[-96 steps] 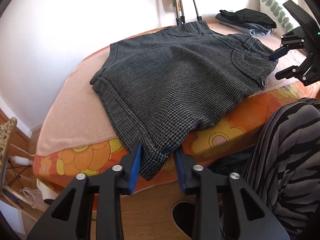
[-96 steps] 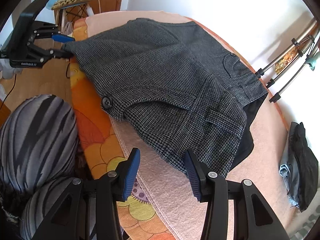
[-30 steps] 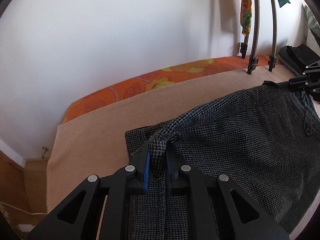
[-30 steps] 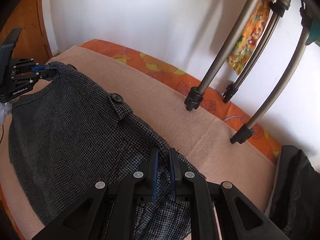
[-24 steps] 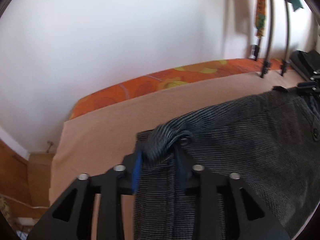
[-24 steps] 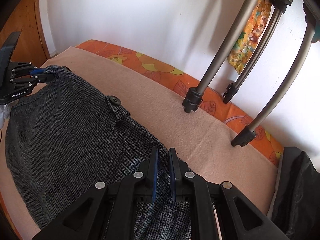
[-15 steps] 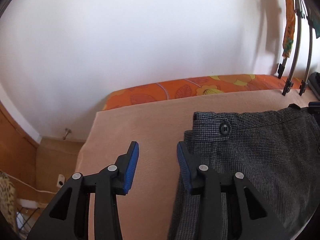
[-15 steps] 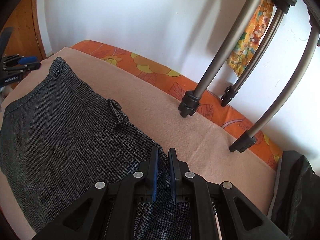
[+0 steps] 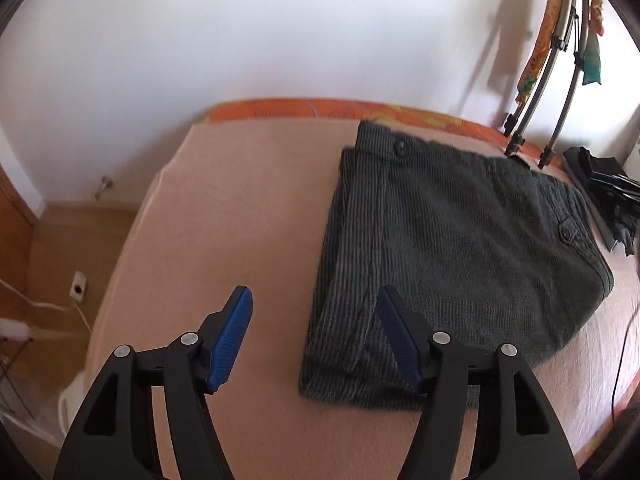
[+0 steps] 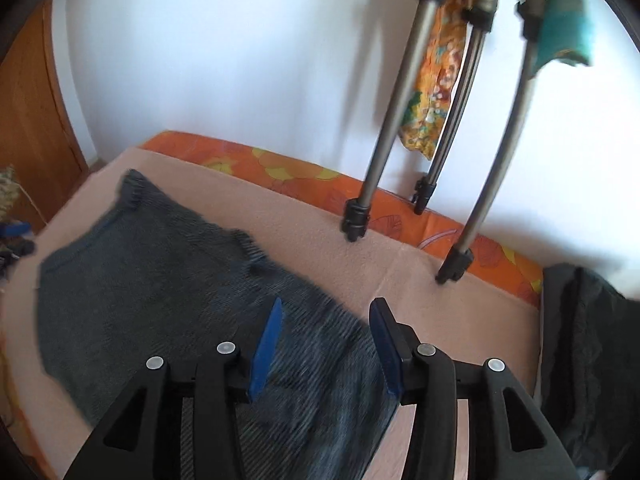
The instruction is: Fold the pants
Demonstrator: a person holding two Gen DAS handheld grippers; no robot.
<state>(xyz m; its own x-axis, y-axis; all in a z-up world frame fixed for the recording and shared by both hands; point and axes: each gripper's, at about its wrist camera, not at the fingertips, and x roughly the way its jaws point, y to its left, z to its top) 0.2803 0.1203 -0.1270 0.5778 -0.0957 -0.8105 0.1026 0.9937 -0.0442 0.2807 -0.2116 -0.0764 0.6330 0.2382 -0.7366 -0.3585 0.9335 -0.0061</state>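
Beside the left tongs (image 9: 312, 336), spread and empty, the pants (image 9: 452, 248) are lying lengthwise rightward toward the likewise spread right tongs (image 10: 326, 344).

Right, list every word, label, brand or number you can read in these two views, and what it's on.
None can be read: the grey houndstooth folded pants, the peach blanket and the black left gripper and right gripper show no lettering, and the right view is blurred.

Grey houndstooth pants (image 9: 452, 248), peach blanket (image 9: 224, 208), orange floral mattress (image 10: 304, 176).
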